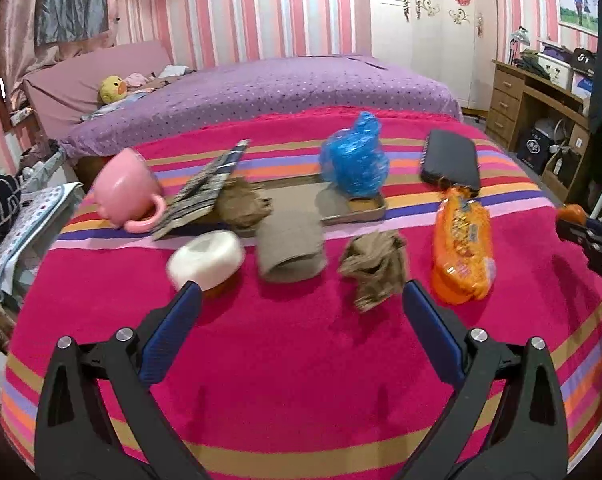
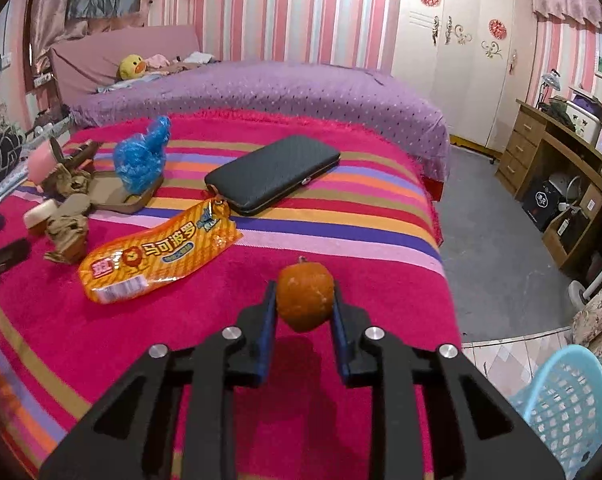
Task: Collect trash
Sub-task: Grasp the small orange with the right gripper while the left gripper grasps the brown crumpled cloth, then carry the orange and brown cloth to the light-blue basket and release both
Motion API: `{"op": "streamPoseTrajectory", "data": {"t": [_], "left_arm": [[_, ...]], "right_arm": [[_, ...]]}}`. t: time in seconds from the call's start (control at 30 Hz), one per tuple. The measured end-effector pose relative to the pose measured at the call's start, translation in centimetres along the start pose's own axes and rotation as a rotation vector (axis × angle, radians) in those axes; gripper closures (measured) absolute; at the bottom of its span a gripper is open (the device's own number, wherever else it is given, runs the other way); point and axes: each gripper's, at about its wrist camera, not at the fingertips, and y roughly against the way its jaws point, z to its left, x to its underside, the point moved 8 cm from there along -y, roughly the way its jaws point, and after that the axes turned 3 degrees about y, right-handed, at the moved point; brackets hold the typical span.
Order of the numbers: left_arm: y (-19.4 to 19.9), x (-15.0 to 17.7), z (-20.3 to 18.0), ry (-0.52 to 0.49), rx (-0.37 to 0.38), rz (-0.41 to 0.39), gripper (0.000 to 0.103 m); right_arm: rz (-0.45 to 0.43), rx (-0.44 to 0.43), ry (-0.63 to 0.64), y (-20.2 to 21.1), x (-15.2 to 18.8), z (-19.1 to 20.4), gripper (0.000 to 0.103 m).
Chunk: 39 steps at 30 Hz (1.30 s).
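My right gripper (image 2: 305,300) is shut on an orange peel (image 2: 305,297) and holds it above the striped cloth; the peel also shows at the right edge of the left wrist view (image 1: 572,213). My left gripper (image 1: 301,292) is open and empty, just short of a crumpled brown paper (image 1: 375,266) and a cardboard roll (image 1: 291,252). An orange snack wrapper (image 1: 463,248) (image 2: 157,250) lies flat to the right. A blue plastic bag (image 1: 355,160) (image 2: 141,160) stands on a tan tray (image 1: 365,208). Another crumpled brown paper (image 1: 243,202) lies by the tray.
A light blue laundry basket (image 2: 561,404) stands on the floor at the right. A pink mug (image 1: 125,190), a white tape roll (image 1: 205,260), a dark booklet (image 1: 207,188) and a black case (image 1: 451,160) (image 2: 273,172) also lie on the cloth. A purple bed lies behind.
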Motion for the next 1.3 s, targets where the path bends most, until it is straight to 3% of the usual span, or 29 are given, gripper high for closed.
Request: {"op": "streamPoseTrajectory", "data": {"t": [0.27,0.3,0.33,0.53,0.77,0.93,1.1,1.3], "left_arm": [[-3.0,-0.4,-3.7,-0.012,0.058,0.046,0.042],[-3.6,-0.1,-4.2,-0.022,0.059,0.070,0.056],[-3.8,-0.1,-4.2,-0.021,0.061,0.084,0.060],[-1.2,-0.9,-3.0,0.030,0.076,0.029,0.061],[4.1,-0.9,-1.3,0.046,-0.009,-0.047,0.061],[6.8,-1.0,-1.5,0.052,-0.028,-0.097,0.060],[8.8,-0.8,-3.7,0.022,-0.023,-0.144,0.061],[9.3,0.3,-9.4,-0.023,0.039,-0.133,0.060]], "right_arm": [[-0.008,0.029,0.007,1.4,0.9,-1.9,0.078],[-0.010,0.027,-0.001,1.5,1.0,-2.1,0.078],[-0.012,0.024,-0.007,1.6,1.0,-2.4,0.078],[-0.035,0.019,-0.003,2.4,0.9,-2.6,0.078],[-0.069,0.003,0.004,4.3,0.9,-2.1,0.078],[-0.093,0.001,0.019,6.9,1.5,-2.0,0.078],[-0.105,0.024,0.026,9.6,3.3,-3.3,0.078],[-0.106,0.115,0.004,11.8,5.8,-9.6,0.078]]}}
